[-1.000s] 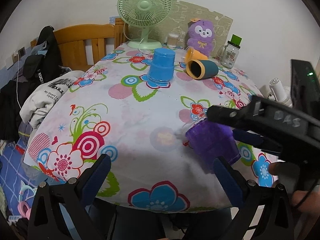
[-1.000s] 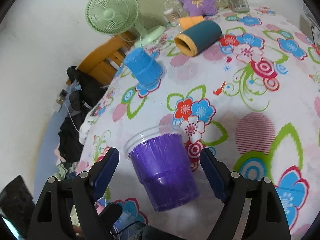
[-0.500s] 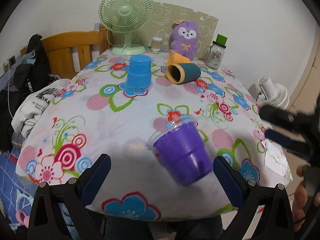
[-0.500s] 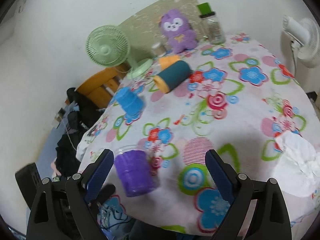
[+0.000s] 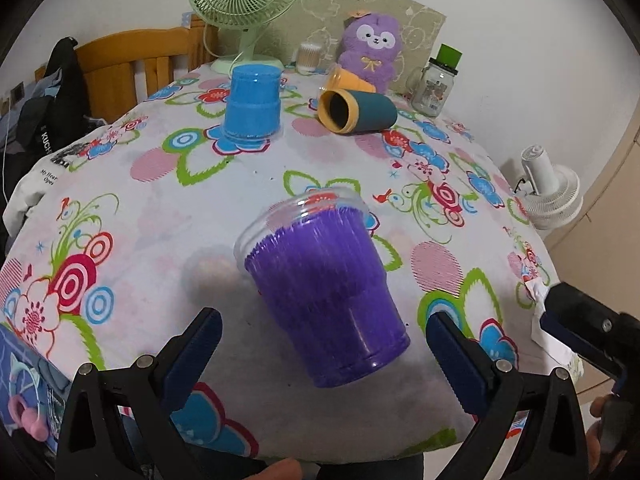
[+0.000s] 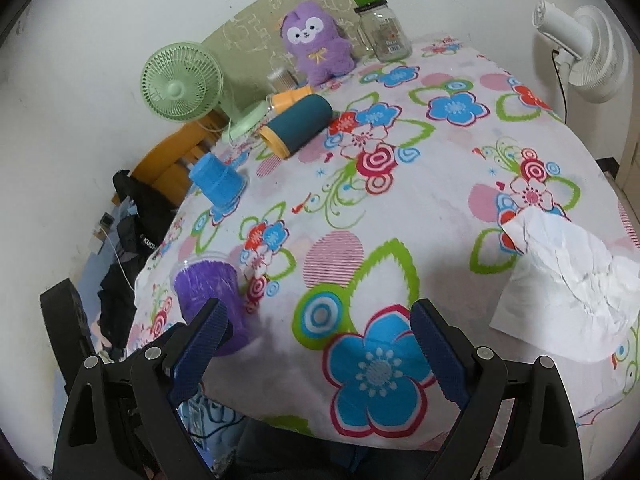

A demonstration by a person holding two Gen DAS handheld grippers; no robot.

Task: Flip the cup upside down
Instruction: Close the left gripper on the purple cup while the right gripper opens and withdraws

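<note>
A purple plastic cup point(image 5: 328, 292) stands upright near the front edge of the flowered tablecloth point(image 5: 160, 208), its clear rim up. My left gripper point(image 5: 324, 344) is open, its blue pads on either side of the cup's base and apart from it. In the right wrist view the cup point(image 6: 212, 300) is at the far left, partly behind my left pad. My right gripper point(image 6: 320, 344) is open and empty above the table's front edge, to the right of the cup.
A blue cup point(image 5: 252, 104) stands upside down farther back. A teal and yellow tumbler point(image 5: 356, 112) lies on its side. A green fan point(image 5: 244, 0), purple plush point(image 5: 372, 48) and glass jar point(image 5: 434, 84) line the back. White paper point(image 6: 568, 280) lies at the right edge.
My right gripper has let go of the purple cup and pulled back to the right. My left gripper has moved in around the cup, which now stands on the table.
</note>
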